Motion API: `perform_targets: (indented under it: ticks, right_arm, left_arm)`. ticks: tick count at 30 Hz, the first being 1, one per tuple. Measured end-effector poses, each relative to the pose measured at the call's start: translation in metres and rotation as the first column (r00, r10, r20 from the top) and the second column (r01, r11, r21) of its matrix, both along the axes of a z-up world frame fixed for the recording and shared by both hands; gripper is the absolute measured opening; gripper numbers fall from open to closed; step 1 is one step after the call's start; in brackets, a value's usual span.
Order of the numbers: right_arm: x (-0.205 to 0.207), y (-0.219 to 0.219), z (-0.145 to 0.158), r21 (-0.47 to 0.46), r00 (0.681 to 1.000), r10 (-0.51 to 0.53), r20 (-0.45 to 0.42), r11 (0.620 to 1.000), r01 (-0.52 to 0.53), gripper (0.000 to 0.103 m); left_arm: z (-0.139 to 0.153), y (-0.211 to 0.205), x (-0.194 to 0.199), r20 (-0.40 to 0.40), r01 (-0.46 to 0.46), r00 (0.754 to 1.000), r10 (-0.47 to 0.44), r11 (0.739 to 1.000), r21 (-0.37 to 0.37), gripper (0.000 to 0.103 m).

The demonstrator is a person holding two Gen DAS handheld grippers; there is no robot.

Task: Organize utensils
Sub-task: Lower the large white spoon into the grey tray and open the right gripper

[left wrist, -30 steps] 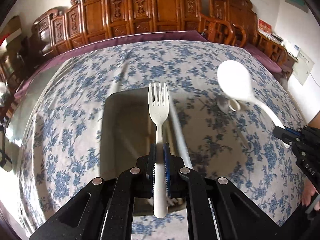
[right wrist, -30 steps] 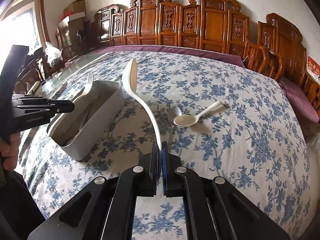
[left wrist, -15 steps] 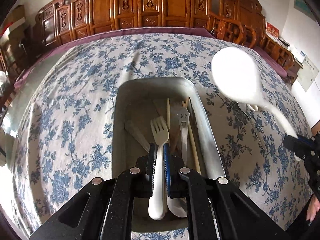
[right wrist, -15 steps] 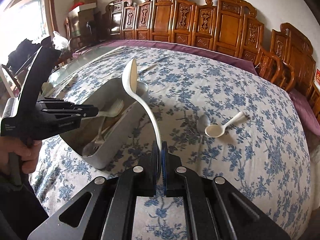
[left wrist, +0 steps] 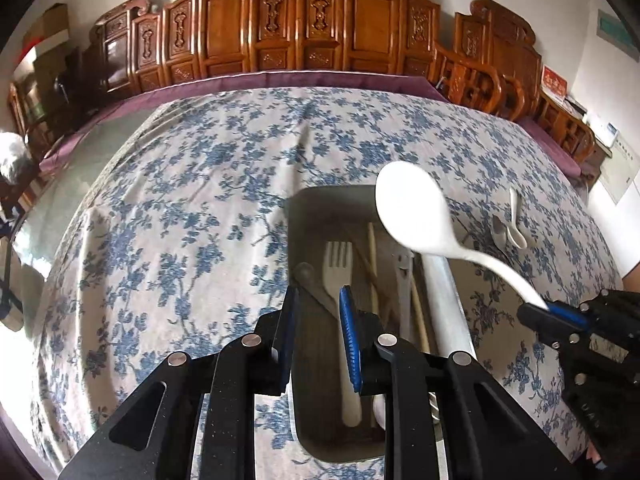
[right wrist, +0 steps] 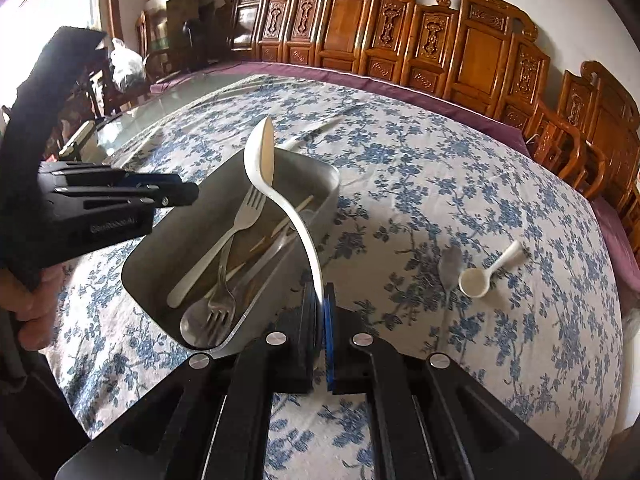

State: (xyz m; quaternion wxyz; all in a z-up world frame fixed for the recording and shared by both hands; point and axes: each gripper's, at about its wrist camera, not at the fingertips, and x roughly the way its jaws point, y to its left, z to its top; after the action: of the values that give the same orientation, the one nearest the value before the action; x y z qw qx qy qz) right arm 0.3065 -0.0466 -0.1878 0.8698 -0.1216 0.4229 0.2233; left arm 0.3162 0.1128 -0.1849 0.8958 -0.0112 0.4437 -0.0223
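- White ladle [right wrist: 276, 200]: handle clamped in right hand-held gripper [right wrist: 320, 300], bowl up over metal tray [right wrist: 332, 184].
- White fork [left wrist: 340, 280] lies in tray w/ metal fork, spoon, chopsticks; left hand-held gripper [left wrist: 318, 336] opening, nothing between pads.
- Small white spoon [right wrist: 486, 272] alone on surface [right wrist: 440, 160], well apart.
- Step: ladle drop-off. Next: lower into tray, release; left backs off first.

Home dining room: carved wooden chairs [left wrist: 308, 28] (ornate), floral tablecloth [left wrist: 200, 184].
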Motion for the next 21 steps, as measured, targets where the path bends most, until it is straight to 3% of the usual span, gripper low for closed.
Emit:
perform_targets:
  ticks: [14, 21]
  right_arm:
    - [0.023, 0.048, -0.014, -0.128, 0.999, 0.047, -0.023, 0.99, -0.05, 0.005]
    - [0.023, 0.056, -0.016, -0.063, 0.995, 0.073, -0.063, 0.995, -0.077, 0.005]
  left_arm:
    - [0.008, 0.033, 0.001, 0.016, -0.064, 0.998, 0.064, 0.997, -0.04, 0.025]
    - [0.01, 0.037, 0.0, 0.019, -0.07, 0.997, 0.071, 0.997, -0.042, 0.025]
